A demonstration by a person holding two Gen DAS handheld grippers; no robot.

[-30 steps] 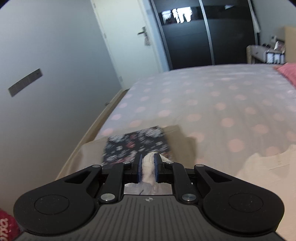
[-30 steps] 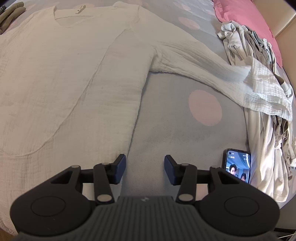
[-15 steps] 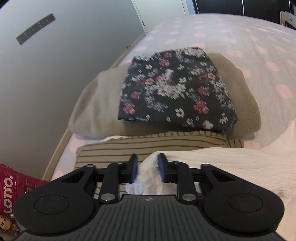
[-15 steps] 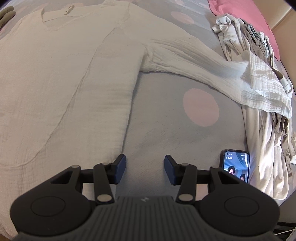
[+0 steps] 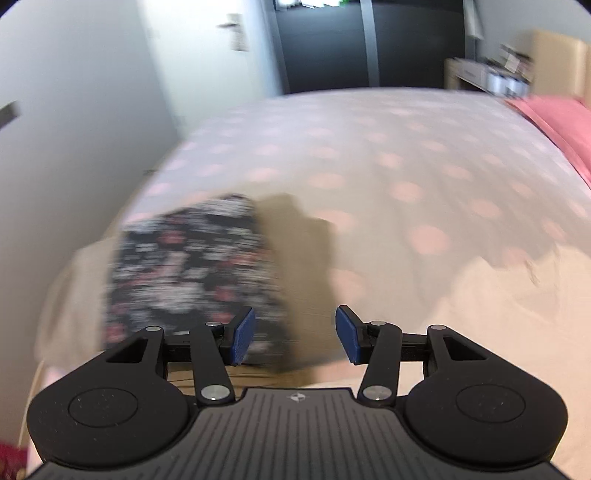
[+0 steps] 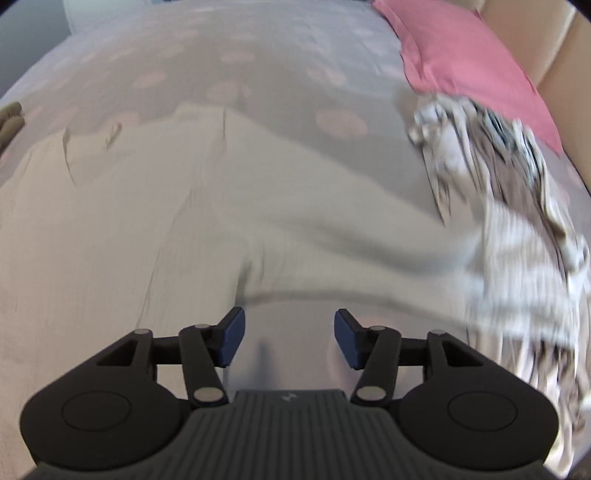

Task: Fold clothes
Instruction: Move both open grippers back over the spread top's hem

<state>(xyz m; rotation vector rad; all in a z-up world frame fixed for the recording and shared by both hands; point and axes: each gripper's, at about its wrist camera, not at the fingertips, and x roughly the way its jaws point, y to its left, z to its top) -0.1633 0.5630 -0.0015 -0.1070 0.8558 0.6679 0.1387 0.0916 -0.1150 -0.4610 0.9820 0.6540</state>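
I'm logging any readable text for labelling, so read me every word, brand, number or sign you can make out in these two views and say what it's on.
No text can be read in either view.
Red packet at the left view's bottom corner: only a blurred sliver shows, no lettering readable.
Small white mark on the left gripper's body: a tiny logo, not words.
Papers on the dark wardrobe: too blurred to read.

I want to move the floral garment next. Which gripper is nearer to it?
Left. The left gripper hangs just over the folded floral garment; the right gripper faces the cream shirt, floral piece unseen.
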